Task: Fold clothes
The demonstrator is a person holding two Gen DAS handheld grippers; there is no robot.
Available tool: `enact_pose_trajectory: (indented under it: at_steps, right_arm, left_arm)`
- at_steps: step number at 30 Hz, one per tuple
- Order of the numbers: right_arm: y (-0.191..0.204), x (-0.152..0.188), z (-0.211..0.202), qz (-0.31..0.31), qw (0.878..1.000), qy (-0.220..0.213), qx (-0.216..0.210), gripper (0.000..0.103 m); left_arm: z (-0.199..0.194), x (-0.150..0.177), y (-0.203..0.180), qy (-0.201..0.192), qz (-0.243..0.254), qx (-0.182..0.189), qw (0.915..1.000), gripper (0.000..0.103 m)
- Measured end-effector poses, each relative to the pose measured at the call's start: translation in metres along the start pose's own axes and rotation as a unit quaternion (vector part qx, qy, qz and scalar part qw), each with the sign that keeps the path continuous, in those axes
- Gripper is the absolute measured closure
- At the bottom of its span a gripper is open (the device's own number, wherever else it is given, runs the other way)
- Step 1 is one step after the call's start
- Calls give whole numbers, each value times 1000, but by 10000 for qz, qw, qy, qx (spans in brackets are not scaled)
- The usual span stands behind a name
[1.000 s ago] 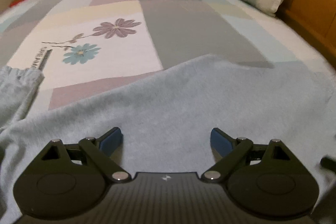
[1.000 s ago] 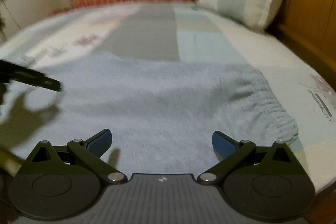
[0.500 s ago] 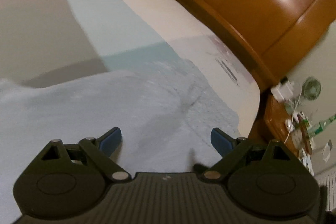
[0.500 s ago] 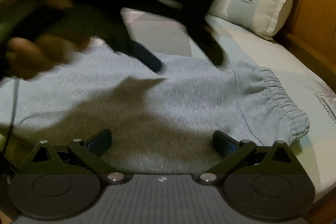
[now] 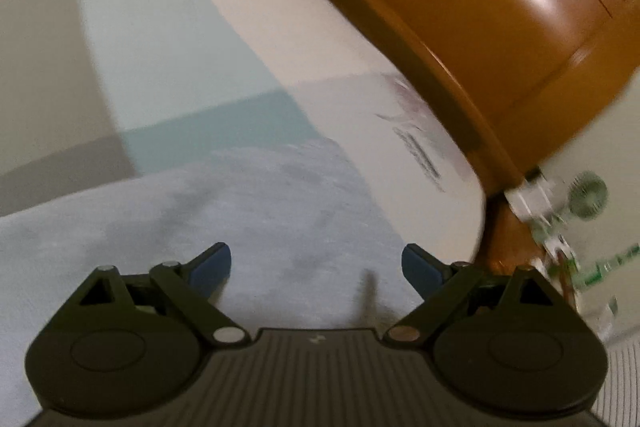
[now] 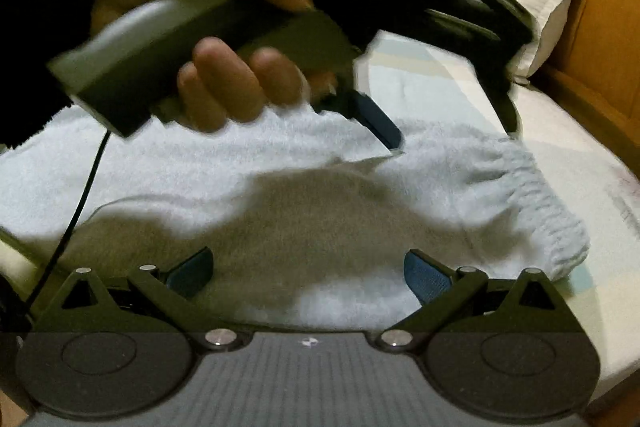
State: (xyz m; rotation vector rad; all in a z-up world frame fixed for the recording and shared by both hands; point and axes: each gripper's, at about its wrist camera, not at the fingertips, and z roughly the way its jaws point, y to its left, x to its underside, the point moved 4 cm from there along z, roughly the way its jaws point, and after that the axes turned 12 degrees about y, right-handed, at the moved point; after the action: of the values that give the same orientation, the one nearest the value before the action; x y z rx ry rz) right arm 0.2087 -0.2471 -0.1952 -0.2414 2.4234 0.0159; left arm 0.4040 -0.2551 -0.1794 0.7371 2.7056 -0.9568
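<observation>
The left gripper (image 5: 316, 267) is swinging from mid-bed toward the garment's (image 6: 280, 195) elastic-waist end by the headboard (image 5: 500, 27) — both it and the right gripper (image 6: 308, 273) gaping empty over soft, limp fleece lying flat, probably best pinched at that gathered waistband (image 6: 548, 215).

The right gripper (image 6: 307, 269) is black with blue pads, silver screws and a ribbed grey top. The left gripper (image 5: 316, 267) looks the same. The person's hand (image 6: 208, 27) comes from a fuzzy black sleeve (image 6: 36, 7), and a thin black cable (image 6: 86, 187) hangs down.
</observation>
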Motion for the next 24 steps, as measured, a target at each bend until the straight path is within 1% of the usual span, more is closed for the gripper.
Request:
enact_pose_trajectory:
  at_steps: [2,3,5,7,8,9,10,11,12,13,14,16,17,18,20,22,24]
  right_arm:
    - [-7,-4,-7,-19,9994,-115,314,0]
    - [-11,-5,-10,-23,9989,-158,439,0]
    - [-22,-6,-14,148,9984,-195,505,0]
    - [-34,-5,-19,389,9974,-282,543,0]
    - [-41,-4,-20,523,9962,-349,601,0]
    - [-47,-3,-21,657,9948,-417,660,0]
    - [-55,-3,-17,783,9939,-391,667,0]
    - [-62,-1,-9,896,9940,-272,570,0]
    - [-70,0,0,1009,9937,-149,468,0]
    - [-73,2,3,1033,9937,-166,405,0]
    - [-75,3,6,1052,9937,-188,344,0]
    - [-72,6,2,1012,9936,-219,460,0]
    - [-70,6,3,990,9937,-200,492,0]
    - [-69,6,5,958,9940,-165,508,0]
    - [-64,9,4,880,9945,-137,551,0]
    - [-61,11,4,848,9947,-116,564,0]
    - [-63,7,6,850,9948,-97,544,0]
  left_arm:
    - [14,-6,-6,124,183,-24,9998,11]
    - [20,-10,-6,107,215,-118,9996,11]
    - [31,-22,-1,45,179,-319,9993,11]
    - [31,-31,3,-28,7,-138,9999,6]
    - [29,-34,1,-87,-15,-116,9999,6]
    - [26,-34,-1,-120,17,-183,9998,6]
    - [23,-35,-2,-143,62,-260,9995,6]
    - [20,-34,-3,-153,70,-290,9994,6]
    - [17,-32,-3,-153,47,-282,9995,7]
    - [13,-30,-4,-158,43,-258,9995,7]
    - [9,-28,-7,-168,56,-219,9996,7]
    - [1,-25,-14,-191,137,-26,9997,7]
    - [-3,-24,-20,-207,232,105,9995,7]
    - [-3,-25,-26,-224,333,160,9991,7]
    - [2,-30,-35,-237,478,163,9984,6]
    - [13,-36,-39,-170,454,168,9987,6]
    - [24,-43,-37,-185,380,-6,9991,7]
